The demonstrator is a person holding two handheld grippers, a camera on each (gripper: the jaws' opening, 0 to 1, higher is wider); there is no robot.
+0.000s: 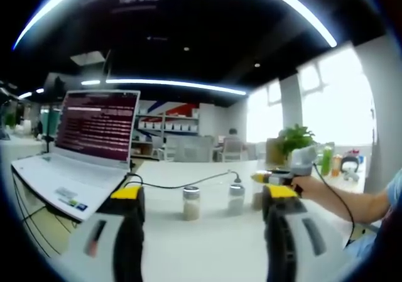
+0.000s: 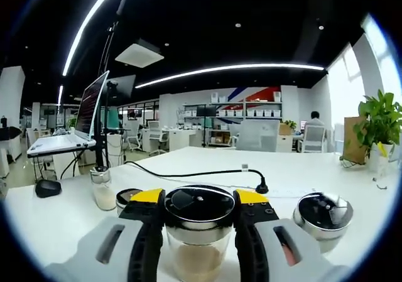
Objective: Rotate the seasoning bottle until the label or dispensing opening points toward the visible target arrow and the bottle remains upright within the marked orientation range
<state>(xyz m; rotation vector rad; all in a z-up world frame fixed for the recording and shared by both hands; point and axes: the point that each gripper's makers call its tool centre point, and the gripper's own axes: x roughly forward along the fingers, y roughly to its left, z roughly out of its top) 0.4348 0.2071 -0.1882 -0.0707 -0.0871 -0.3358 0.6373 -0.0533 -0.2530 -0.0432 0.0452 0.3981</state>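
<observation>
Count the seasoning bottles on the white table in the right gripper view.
3, maybe more hidden. One bottle sits between the right gripper jaws; a small bottle stands left of it; a third bottle stands to the right. A dark lid behind the left jaw is unclear.

Both the left gripper [image 1: 204, 232] and the right gripper [image 2: 200, 232] had black jaws with yellow tips on pale grey bodies; the sleeve [image 1: 394, 191] looked light blue, perhaps.
</observation>
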